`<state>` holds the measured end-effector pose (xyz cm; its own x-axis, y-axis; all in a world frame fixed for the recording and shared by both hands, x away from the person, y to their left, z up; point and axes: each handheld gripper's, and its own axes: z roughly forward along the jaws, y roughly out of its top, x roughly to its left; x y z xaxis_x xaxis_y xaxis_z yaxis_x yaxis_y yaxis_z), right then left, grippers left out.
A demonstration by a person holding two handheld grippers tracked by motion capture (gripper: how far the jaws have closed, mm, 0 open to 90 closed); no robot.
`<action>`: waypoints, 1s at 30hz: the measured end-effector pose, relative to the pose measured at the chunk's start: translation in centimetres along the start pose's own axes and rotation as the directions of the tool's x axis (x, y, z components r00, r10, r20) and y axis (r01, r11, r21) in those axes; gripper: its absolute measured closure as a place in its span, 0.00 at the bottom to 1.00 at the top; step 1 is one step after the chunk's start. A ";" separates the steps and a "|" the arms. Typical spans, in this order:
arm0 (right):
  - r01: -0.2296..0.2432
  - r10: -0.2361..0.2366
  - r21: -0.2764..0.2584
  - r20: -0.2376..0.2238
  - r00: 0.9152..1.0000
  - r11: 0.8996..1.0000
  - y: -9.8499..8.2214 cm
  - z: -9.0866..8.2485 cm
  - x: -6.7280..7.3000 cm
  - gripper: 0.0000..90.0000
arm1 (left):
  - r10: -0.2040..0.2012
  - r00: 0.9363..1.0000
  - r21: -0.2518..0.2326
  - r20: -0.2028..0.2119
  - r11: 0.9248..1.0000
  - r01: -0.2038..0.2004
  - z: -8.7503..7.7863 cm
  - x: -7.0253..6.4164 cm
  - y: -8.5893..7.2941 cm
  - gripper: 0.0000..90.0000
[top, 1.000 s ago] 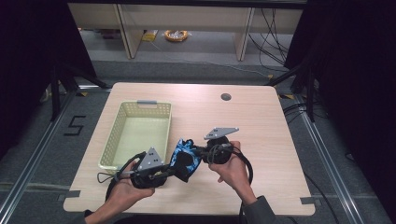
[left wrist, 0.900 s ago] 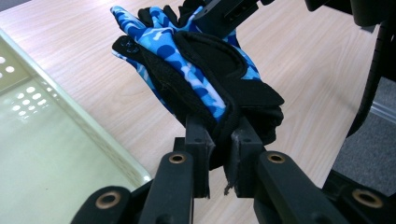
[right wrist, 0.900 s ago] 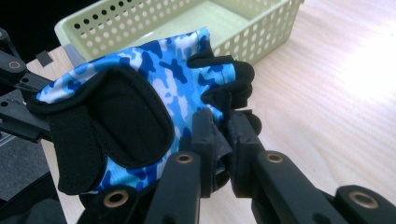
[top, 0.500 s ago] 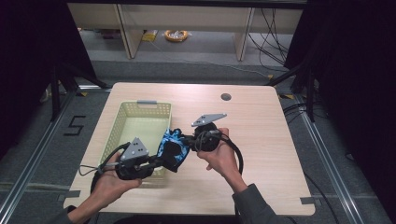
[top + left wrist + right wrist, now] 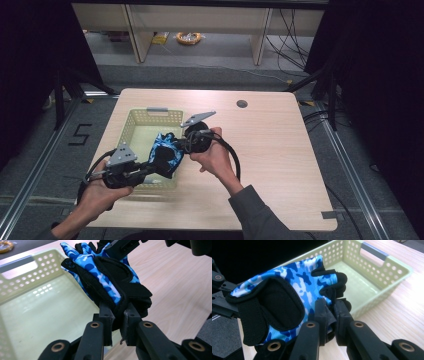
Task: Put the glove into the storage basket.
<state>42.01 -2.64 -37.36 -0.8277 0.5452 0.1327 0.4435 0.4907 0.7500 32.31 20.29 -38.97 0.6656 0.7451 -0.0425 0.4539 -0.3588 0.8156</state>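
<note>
A blue camouflage glove with black trim [image 5: 166, 154] [image 5: 105, 275] [image 5: 287, 290] hangs in the air over the right part of the pale green basket [image 5: 132, 131] [image 5: 30, 315] [image 5: 372, 267]. My left gripper [image 5: 150, 170] [image 5: 117, 315] is shut on the glove's black cuff end. My right gripper [image 5: 181, 145] [image 5: 331, 307] is shut on the glove's finger end from the opposite side. The glove is stretched between both grippers, above the basket's inner edge.
The basket sits on the left half of a light wooden table [image 5: 270, 150], with a grey handle at its far rim. A small dark grommet hole [image 5: 242, 104] lies near the table's back edge. Shelving stands on the floor beyond the table.
Both grippers have carried the glove leftward and a little upward, from the table right of the basket to above the basket's right part. Both stay shut on it.
</note>
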 end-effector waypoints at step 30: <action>0.012 -0.010 0.122 -0.019 1.000 0.992 2.3 9.4 -0.3 0.92 | -0.123 0.991 0.074 -0.060 0.989 0.127 1.5 5.2 -3.8 0.89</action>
<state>46.48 4.72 -41.79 -0.8383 0.5276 0.1372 0.4721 0.5767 0.6667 34.93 24.68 -43.14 0.5680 0.8159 -0.1082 0.5777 -0.3016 0.7585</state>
